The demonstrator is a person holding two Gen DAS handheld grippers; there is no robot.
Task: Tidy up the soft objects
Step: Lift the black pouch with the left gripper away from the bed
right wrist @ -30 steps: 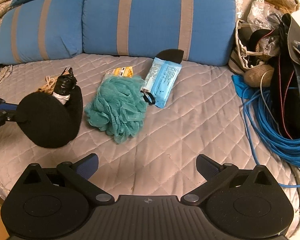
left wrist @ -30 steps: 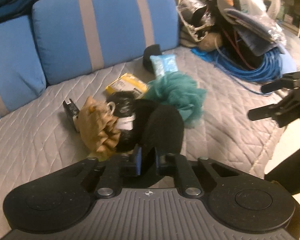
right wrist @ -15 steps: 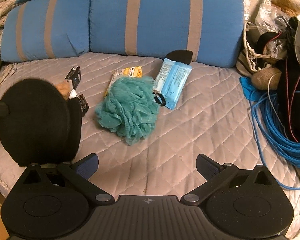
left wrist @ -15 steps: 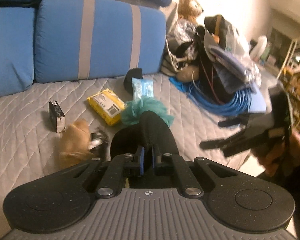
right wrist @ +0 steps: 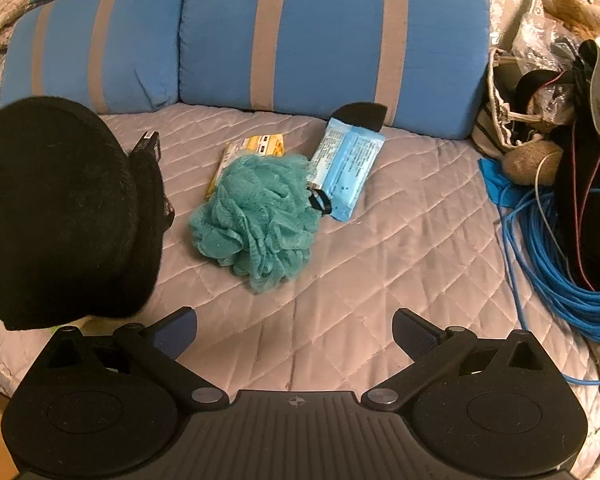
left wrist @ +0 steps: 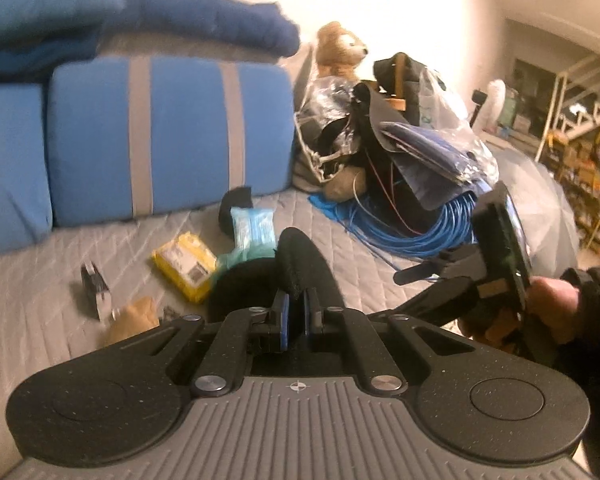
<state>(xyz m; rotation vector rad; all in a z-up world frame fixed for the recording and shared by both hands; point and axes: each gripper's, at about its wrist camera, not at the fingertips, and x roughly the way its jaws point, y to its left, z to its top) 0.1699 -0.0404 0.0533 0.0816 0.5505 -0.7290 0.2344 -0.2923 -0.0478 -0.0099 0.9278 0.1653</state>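
- My left gripper is clamping its blue pads tight on the rim of a black beret, and I am holding it lifted above the bed.
- In the left wrist view the beret is standing on edge, its rim running away from the gripper toward the far pillows, its hollow opening facing left.
- In the right wrist view the beret is filling the near left, its round flat face turned toward that camera.
- My right gripper is hovering wide open over the near edge of the quilt, holding nothing; the left wrist view is showing it to the right of the beret, apart from it.
- A teal bath pouf is lying mid-bed, well apart from both grippers.
- A light blue packet is lying just right of the pouf, its long axis running near to far, tilted slightly right.
- A yellow packet is poking out behind the pouf.
- Blue striped pillows are lining the far side.
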